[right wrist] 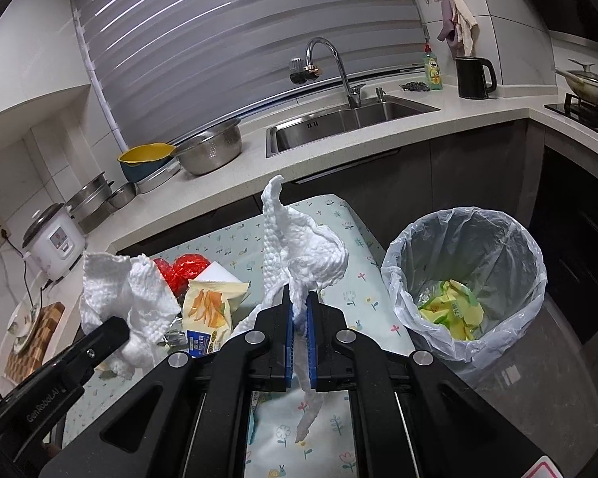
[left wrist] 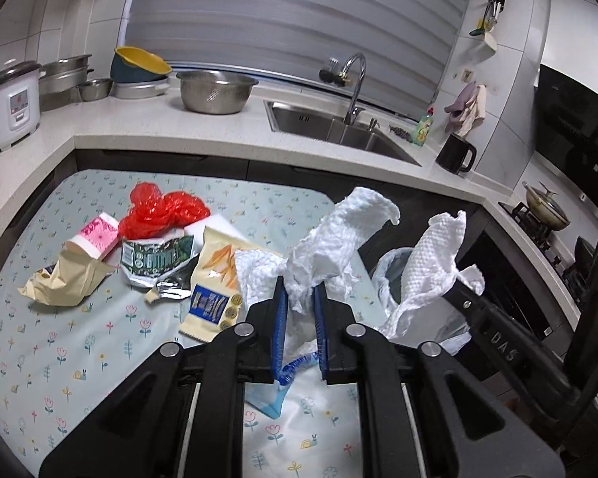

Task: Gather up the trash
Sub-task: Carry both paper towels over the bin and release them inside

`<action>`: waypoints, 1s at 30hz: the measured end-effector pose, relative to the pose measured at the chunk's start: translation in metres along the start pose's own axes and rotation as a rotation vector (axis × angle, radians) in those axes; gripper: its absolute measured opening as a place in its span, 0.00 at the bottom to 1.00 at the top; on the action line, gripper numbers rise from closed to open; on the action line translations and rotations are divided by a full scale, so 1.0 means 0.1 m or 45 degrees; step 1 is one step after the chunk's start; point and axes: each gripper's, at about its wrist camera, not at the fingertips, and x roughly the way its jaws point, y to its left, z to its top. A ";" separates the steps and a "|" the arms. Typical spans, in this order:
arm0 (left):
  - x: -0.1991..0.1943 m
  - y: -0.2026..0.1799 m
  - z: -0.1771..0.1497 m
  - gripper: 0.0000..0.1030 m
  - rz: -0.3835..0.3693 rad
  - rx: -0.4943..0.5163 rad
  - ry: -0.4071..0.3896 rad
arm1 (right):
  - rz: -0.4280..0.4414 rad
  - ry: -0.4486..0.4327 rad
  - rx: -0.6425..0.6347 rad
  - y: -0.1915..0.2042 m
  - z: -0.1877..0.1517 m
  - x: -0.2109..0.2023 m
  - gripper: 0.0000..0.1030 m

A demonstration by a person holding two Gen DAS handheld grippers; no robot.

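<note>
Gripping a crumpled white paper towel (left wrist: 331, 247) between its blue pads, the left tool (left wrist: 301, 290) is clamped on the paper, which rises in a ragged plume above the fingertips. Beside it the right tool (right wrist: 299, 302) is likewise clamped on a second white paper towel (right wrist: 299, 247); one strip of it hangs down below the pads and a point sticks up above them. Both towels are held clear above the surface (left wrist: 40, 338), which is covered by a pale cloth printed with small flowers and snails.

More trash lies on that surface toward its far left corner: a red plastic bag (left wrist: 159, 215), a pink and white tissue pack (left wrist: 95, 239), a tan paper bag (left wrist: 63, 283), a torn green and silver foil wrapper (left wrist: 155, 259), and a yellow snack bag (left wrist: 215, 286) printed with chips, lying nearest the left tool. These pieces touch or overlap one another.

Off the right edge of the surface stands a round trash bin (right wrist: 530, 271) lined with a clear plastic bag, with yellow and green wrappers (right wrist: 454, 306) at its bottom.

Behind runs a pale kitchen counter (right wrist: 339, 159) with a steel sink (right wrist: 378, 115), a curved faucet (right wrist: 331, 59), a steel colander (right wrist: 211, 151), a rice cooker (right wrist: 56, 243) and a black kettle (right wrist: 474, 75).
</note>
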 end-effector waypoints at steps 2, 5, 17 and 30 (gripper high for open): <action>-0.02 -0.06 0.03 0.12 -0.012 0.010 -0.007 | 0.000 -0.015 -0.002 -0.02 0.04 -0.05 0.05; 0.01 -0.16 0.08 0.12 -0.037 0.034 0.002 | -0.011 -0.039 -0.003 -0.08 0.11 -0.11 0.05; 0.57 -1.07 0.27 0.12 -0.270 0.231 0.071 | -0.175 -0.060 0.062 -0.91 0.56 0.00 0.05; 1.59 -2.05 0.04 0.14 -0.412 0.458 0.194 | -0.385 0.015 0.203 -1.94 0.76 0.46 0.05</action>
